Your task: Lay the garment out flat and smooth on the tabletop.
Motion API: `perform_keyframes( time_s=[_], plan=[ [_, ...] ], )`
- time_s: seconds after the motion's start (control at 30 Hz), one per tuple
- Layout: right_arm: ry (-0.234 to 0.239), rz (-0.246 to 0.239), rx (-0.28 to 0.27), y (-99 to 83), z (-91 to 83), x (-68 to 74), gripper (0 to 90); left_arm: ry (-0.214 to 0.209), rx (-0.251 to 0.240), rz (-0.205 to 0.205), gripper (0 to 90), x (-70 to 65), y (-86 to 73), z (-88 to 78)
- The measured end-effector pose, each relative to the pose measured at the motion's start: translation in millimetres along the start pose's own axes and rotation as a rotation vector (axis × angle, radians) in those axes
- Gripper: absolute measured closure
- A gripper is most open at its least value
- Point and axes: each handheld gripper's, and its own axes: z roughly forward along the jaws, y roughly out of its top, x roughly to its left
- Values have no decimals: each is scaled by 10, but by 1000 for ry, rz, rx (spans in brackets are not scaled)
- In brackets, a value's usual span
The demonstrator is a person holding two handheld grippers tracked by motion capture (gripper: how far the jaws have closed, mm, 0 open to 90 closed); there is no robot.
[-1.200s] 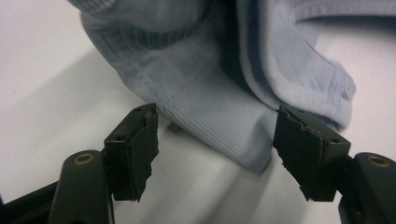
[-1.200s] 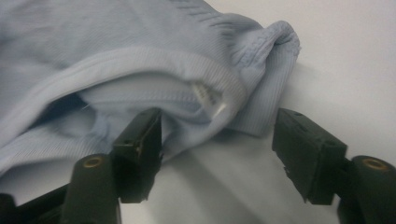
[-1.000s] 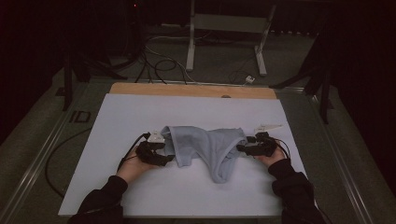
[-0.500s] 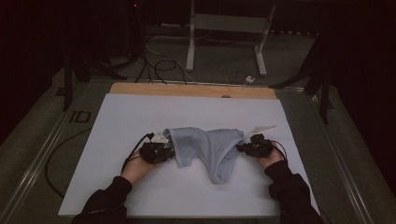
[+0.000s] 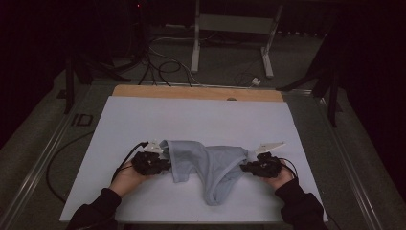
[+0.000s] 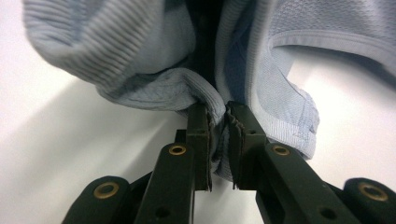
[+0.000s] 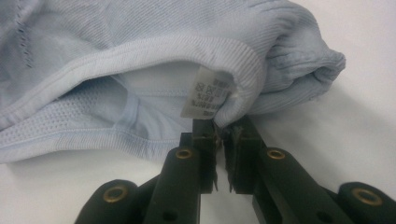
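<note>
My biggest worry is the light blue underwear, which lies in the lower middle of the high view on the white table: each side is caught only by a thin bit of waistband, so a pull outward could slip the ribbed edge free. My left gripper has just closed its jaws on the left edge, and my right gripper on the edge by the label. Both hands sit low, knuckles level, pointing inward.

The garment is soft ribbed and mesh cloth — pale blue, matt — on a smooth white table.
</note>
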Motion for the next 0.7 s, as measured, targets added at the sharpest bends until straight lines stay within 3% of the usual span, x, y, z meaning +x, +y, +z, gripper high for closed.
perform_keyframes(
  time_s=[0.13, 0.17, 0.47, 0.53, 0.6, 0.67, 0.7],
  plan=[
    [9, 4, 1, -73, -27, 69, 834, -38, 6, -14, 807, -29, -62, -24],
    [8, 5, -2, -93, -23, 75, 834, -40, 17, -2, 806, -32, -75, -17],
    [-13, -4, 3, -147, 17, 88, 813, -26, 24, 13, 744, -10, -132, 52],
    [-15, -1, 3, -147, 17, 83, 795, -17, 29, 19, 693, -9, -128, 46],
    [-10, 6, 2, -145, 5, 87, 740, 2, 38, 38, 586, -18, -134, 27],
    [-15, -4, -12, -141, -32, 83, 649, -7, 36, 37, 508, -12, -158, -7],
    [-15, -4, -12, -141, -32, 83, 649, -7, 36, 37, 477, -12, -158, -7]
  ],
)
